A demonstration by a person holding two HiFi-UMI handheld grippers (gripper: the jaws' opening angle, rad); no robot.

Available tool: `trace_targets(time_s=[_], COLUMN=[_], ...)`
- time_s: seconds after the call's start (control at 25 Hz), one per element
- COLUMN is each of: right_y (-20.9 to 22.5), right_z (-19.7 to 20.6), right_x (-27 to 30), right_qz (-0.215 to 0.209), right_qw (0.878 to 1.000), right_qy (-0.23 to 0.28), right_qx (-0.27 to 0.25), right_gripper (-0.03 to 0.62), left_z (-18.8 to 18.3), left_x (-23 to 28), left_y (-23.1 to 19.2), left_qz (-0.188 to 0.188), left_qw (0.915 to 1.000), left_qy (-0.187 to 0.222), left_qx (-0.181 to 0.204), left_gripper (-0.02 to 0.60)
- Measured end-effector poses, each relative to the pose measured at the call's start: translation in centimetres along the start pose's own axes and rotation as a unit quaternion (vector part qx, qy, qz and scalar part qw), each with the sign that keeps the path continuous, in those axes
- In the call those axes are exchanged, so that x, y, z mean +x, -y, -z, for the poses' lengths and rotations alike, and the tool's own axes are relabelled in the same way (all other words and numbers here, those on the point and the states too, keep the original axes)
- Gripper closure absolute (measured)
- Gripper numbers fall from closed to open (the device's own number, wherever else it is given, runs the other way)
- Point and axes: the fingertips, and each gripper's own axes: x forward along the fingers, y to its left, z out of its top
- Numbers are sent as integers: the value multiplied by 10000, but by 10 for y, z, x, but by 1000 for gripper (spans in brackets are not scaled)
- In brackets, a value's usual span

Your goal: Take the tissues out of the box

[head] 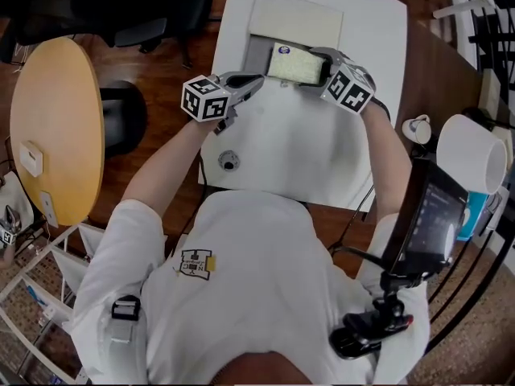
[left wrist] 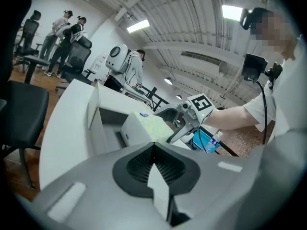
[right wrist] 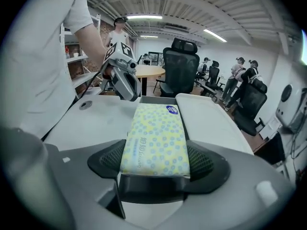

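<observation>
Two claws work at the open grey box, which stands at 12 o'clock on the white worktop with its lid laid back toward 12. Right claw, angled in from 4 o'clock, is clamped across the yellow-dotted tissue pack, pads pressing both long sides near its near end; the pack lies in the box. Left claw sits at the box's 8 o'clock corner, just beside the wall, jaws closed together with nothing between them.
</observation>
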Motion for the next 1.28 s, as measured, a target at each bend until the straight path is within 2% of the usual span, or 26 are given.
trace_targets(time_s=[0.12, 0.32, 0.48, 0.68, 0.92, 1.08, 1.28], right_y=[6, 4, -28, -110, -187, -216, -230], right_z=[-4, -31, -45, -45, -28, -17, -3], right_x=[-12, -45, -70, -76, -58, -47, -29], right_qz=[157, 506, 650, 458, 177, 39, -102], right_qw=[9999, 9976, 9966, 9980, 9995, 9998, 9998], right_qy=[47, 455, 503, 417, 250, 185, 108], right_qx=[-42, 115, -15, -150, 6, 83, 105], right_gripper=[218, 220, 220, 220, 221, 220, 220], left_z=[-4, -4, 5, 37, 84, 109, 129], left_x=[-6, -25, -42, -67, -89, -92, -87], left_y=[2, 14, 30, 60, 83, 97, 106], left_qz=[-16, -1, 79, 253, 334, 408, 487], left_qw=[10000, 9999, 9996, 9994, 9993, 9984, 9971], left_qy=[76, 110, 175, 109, -100, -331, -533], left_qx=[34, 131, 187, 227, 158, 195, 232], left_gripper=[581, 581, 581, 581, 581, 581, 581])
